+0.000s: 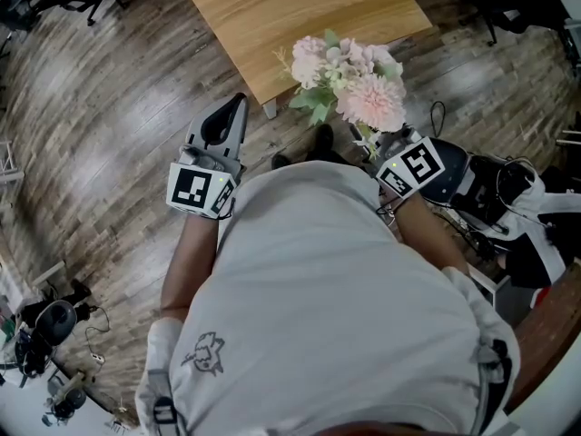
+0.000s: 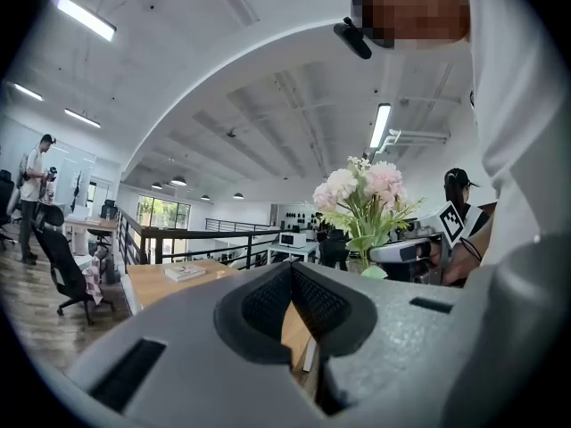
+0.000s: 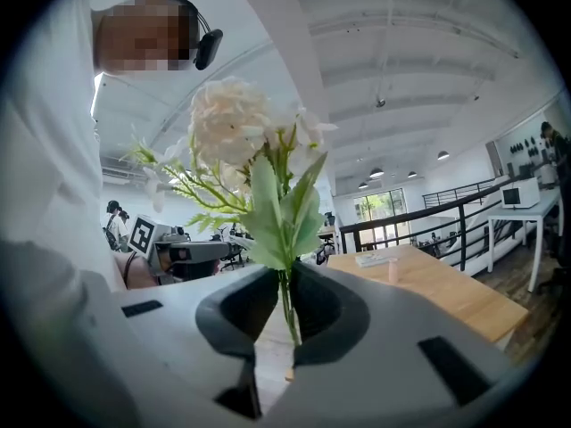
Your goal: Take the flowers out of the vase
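Pose: the person stands over a wood-plank floor (image 1: 109, 107). Both forearms are bent forward at the waist, one gripper in each hand. Both grippers point roughly level, away from the body, side by side and well apart.

Left gripper (image 1: 238, 105): jaws together, the pad tips meet, nothing between them. It points past the near corner of the table (image 1: 300, 16).

Right gripper (image 3: 287, 279): jaws clamped on the thin green stem (image 3: 287, 306) of the flowers (image 1: 349, 80). The stem runs upright through the narrow slot between the pads (image 3: 312, 301). The leaves and blooms stand above the jaws.

Position of the flowers: held in the air in the right gripper, in front of the person's shirt (image 1: 336, 289). In the head view they sit over the floor just off the table's near edge, not touching it.

Materials and shapes:
- Gripper bodies: grey, matt, grainy plastic. Pads are dark and ribbed, set in a rounded hollow. Each gripper carries a cube with black-and-white square markers.
- Flowers: rounded, many-petalled heads, pale pink and cream. Leaves are broad and green, and there are finer fern-like sprigs.
- Table: light wood grain, flat rectangular top.

Count: two grippers, one bunch of flowers with several blooms, one table, one book (image 2: 185, 272) lying on it.
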Demonstrator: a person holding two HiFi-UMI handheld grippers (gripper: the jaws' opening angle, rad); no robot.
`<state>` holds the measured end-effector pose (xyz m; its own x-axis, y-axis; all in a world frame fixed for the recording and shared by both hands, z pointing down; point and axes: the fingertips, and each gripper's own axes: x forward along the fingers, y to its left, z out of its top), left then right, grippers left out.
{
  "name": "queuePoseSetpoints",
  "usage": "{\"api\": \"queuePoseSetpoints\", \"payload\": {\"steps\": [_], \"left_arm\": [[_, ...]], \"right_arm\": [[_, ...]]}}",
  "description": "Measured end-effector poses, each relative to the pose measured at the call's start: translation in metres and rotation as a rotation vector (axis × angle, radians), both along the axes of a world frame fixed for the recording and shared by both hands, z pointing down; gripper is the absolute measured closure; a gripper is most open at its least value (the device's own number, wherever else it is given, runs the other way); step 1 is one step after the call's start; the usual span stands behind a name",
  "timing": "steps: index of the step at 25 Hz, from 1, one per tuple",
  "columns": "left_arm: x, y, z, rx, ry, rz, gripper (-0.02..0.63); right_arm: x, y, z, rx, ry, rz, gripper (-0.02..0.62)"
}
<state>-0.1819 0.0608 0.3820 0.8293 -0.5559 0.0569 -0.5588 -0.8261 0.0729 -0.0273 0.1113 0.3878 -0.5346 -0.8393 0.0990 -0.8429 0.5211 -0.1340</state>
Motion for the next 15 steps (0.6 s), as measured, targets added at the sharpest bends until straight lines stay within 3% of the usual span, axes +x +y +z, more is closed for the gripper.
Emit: {"api": "queuePoseSetpoints", "payload": {"steps": [15], "left_arm": [[-0.0013,-0.0003,-0.0004,-0.007,0.003,0.013,0.601]], "right_arm": [[0.0000,-0.0009,0.0016,-0.007,0.005,0.011,0.548]]}}
